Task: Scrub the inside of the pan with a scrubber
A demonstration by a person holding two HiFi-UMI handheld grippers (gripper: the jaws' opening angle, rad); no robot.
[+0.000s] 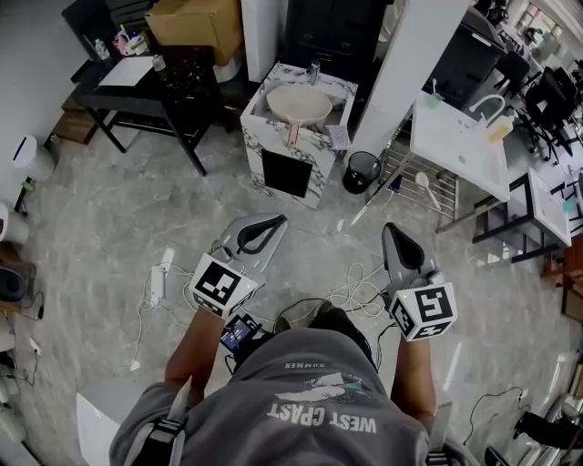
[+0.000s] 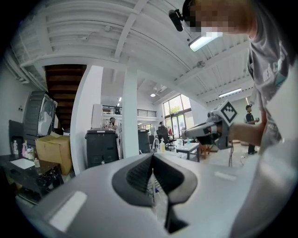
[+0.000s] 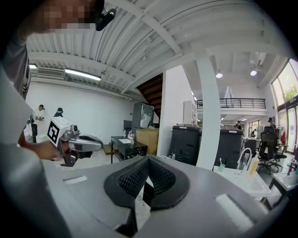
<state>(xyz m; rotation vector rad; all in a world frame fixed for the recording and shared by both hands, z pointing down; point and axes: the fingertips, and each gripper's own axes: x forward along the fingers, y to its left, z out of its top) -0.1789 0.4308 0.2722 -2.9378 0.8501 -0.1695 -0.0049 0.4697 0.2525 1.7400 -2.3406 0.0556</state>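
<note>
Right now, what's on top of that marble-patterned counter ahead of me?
On the counter: a pale pan, handle toward you, a grey pad at the right front corner, and a small dark object behind the pan. What lies beneath the pan is covered.

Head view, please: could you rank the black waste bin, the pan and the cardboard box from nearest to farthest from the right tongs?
Measured from the right tongs:
1. black waste bin, on the floor just ahead and slightly left.
2. pan, on the marble-patterned counter beyond the bin, further left.
3. cardboard box, at the far back left.
</note>
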